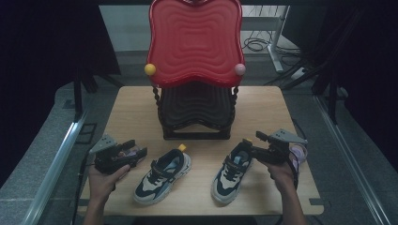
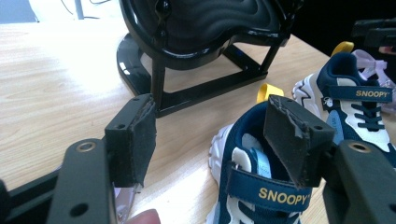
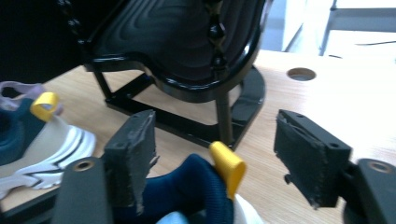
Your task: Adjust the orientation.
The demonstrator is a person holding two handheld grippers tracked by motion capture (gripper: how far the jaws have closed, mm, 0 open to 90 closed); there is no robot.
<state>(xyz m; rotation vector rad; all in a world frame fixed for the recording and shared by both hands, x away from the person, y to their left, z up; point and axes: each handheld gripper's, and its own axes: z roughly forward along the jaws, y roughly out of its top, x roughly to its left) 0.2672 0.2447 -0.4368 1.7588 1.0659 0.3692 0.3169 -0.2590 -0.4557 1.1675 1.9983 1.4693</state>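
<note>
High view: pair of navy-and-white strapped sneakers laid before two-tier red-and-black plastic rack (image 1: 195, 70), likely for shelving. Left gripper (image 1: 136, 153) just left of left sneaker (image 1: 162, 176); right gripper (image 1: 248, 146) at heel of right sneaker (image 1: 232, 173).

Left gripper view: jaws apart, sneaker collar (image 2: 261, 177) behind right jaw.

Right gripper view: jaws apart, yellow heel loop (image 3: 227, 168) between them, ungripped.

Dim high view with dark surroundings; gripper views brighter, glare on the desk (image 2: 56, 74), near edges blurred.
</note>
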